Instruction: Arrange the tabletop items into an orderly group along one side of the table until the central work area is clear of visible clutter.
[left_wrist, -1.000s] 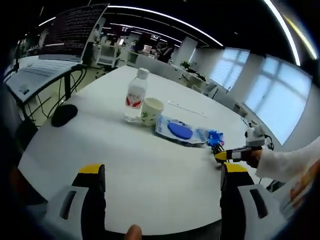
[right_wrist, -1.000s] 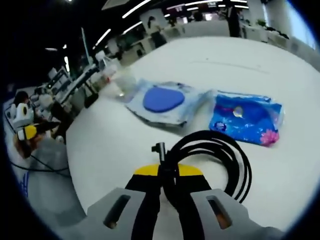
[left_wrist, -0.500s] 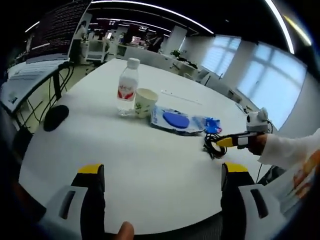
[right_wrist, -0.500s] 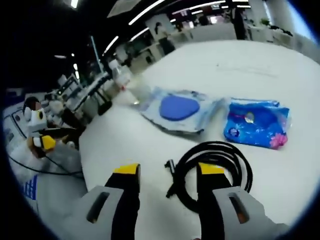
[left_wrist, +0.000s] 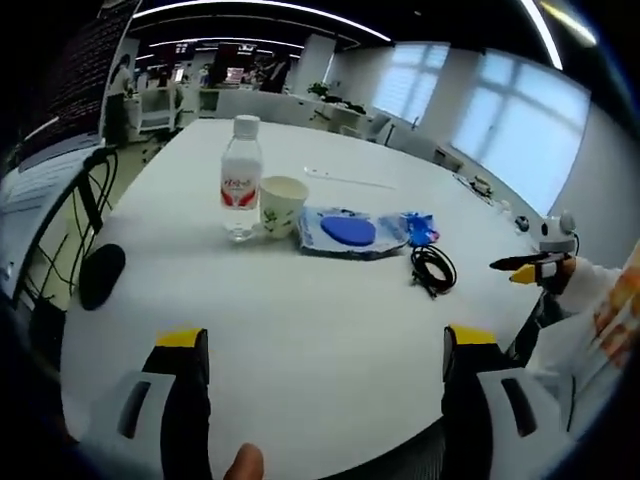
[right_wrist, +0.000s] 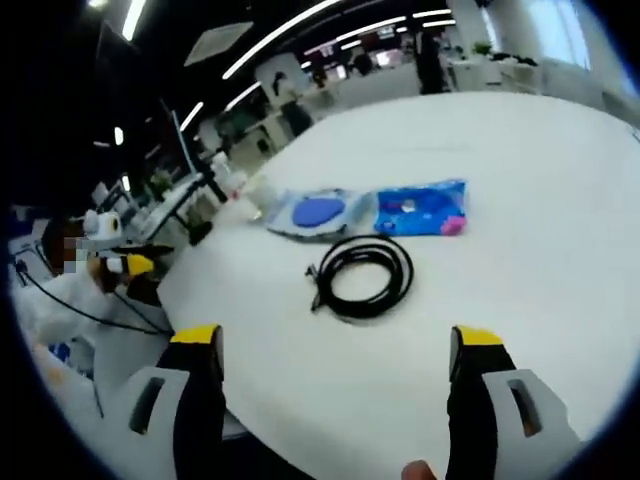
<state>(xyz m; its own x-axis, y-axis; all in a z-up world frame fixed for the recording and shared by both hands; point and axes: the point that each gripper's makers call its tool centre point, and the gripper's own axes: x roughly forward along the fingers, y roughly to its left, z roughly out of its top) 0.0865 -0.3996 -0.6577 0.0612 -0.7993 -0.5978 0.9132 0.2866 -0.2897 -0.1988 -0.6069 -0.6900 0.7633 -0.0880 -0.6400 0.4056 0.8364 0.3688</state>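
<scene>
Coiled black cable (right_wrist: 362, 275) between spread hand-held gripper (right_wrist: 335, 355) jaws

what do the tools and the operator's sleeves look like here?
Both alike: the left tool and the right tool have black jaws with yellow tips on pale grey slotted bodies. In the left gripper view the right tool carries a grey lens box, and the person's sleeve is white.

White table (left_wrist: 300, 320), water bottle (left_wrist: 239, 178), paper cup (left_wrist: 282, 205), clear pouch (left_wrist: 347, 231), blue packet (right_wrist: 421, 208), coiled black cable (right_wrist: 362, 274)
</scene>
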